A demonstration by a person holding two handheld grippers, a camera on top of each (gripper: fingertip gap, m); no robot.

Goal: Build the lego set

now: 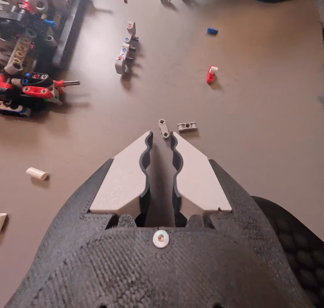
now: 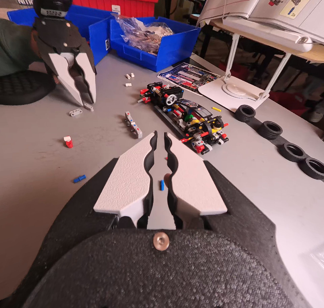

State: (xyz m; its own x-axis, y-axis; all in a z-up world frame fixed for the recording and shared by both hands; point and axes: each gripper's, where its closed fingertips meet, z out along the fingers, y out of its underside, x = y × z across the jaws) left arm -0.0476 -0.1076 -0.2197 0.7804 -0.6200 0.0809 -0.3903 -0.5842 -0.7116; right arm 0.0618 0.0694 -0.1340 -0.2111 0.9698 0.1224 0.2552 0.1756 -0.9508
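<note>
My left gripper (image 1: 161, 133) is open and low over the table, empty. A small grey two-hole connector (image 1: 164, 129) lies on the table just ahead of its tips, close to the right fingertip (image 1: 172, 134) and not gripped. A second grey connector (image 1: 187, 126) lies to its right. In the right wrist view the left gripper (image 2: 88, 103) points down at these connectors (image 2: 89, 107). My right gripper (image 2: 161, 133) hovers above the table with its jaws a narrow gap apart and nothing between them. The partly built car (image 2: 185, 117) lies ahead of it on the right.
A grey beam sub-assembly (image 2: 134, 125) lies left of the car. A red and white piece (image 2: 68, 141), blue pins (image 2: 79, 178) and white tubes (image 2: 128, 75) are scattered about. Several tyres (image 2: 245, 113) line the right. Blue bins (image 2: 157, 41), a sticker sheet (image 2: 189, 77) and a booklet stand (image 2: 233, 89) stand behind. About 25 cm separates my left fingertips from my right.
</note>
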